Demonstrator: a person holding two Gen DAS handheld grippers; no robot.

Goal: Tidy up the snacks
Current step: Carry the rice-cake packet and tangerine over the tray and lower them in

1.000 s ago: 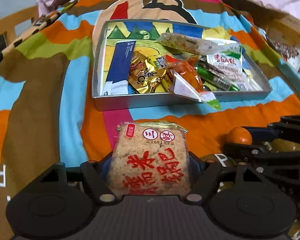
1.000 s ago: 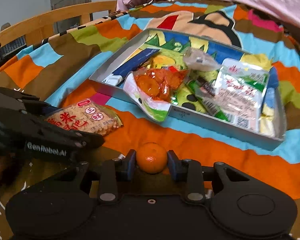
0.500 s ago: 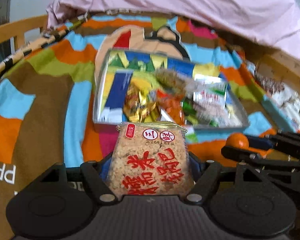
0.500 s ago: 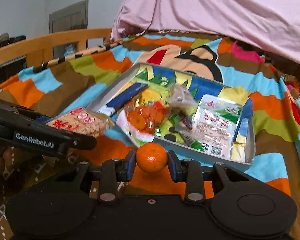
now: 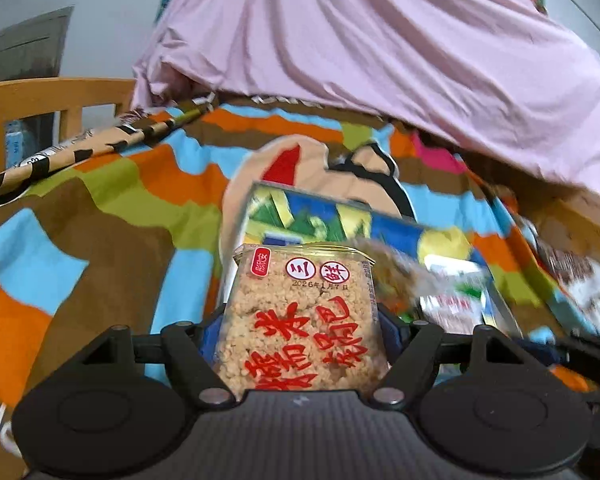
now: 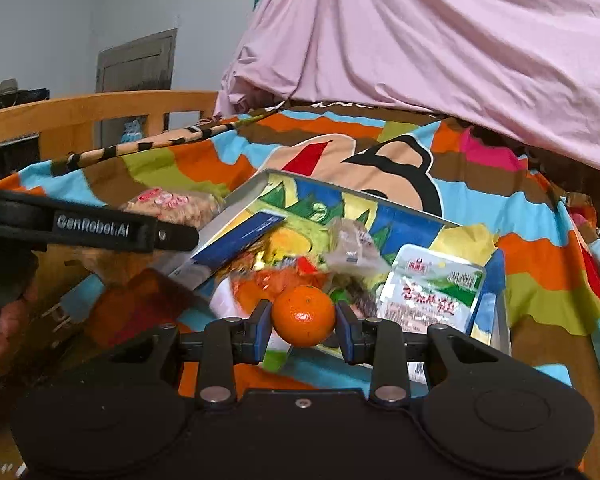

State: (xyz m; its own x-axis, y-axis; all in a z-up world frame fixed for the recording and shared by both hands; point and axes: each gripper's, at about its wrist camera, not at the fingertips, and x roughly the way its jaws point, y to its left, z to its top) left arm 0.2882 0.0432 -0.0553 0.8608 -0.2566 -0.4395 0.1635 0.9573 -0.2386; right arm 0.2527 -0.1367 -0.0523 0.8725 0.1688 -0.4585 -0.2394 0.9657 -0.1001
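My left gripper (image 5: 300, 332) is shut on a clear packet of rice crisp with red characters (image 5: 300, 320), held in the air before the near left corner of the metal tray (image 5: 256, 196). My right gripper (image 6: 303, 326) is shut on a small orange mandarin (image 6: 304, 315), held above the tray's near edge (image 6: 236, 204). The tray holds several snack packets: a blue bar (image 6: 240, 236), a white-green packet (image 6: 432, 288), a clear wrapped piece (image 6: 348, 244). The left gripper also shows in the right wrist view (image 6: 100, 228), at the left, with the rice crisp packet (image 6: 172, 204).
The tray lies on a bright patterned bedspread (image 5: 100, 208). A pink sheet (image 5: 380, 60) hangs behind. A wooden bed rail (image 6: 100, 112) runs at the left, with a striped stick (image 5: 80, 152) along it.
Both grippers have risen from the bedspread with their loads and moved toward the tray. The tray now sits lower and closer in both views.
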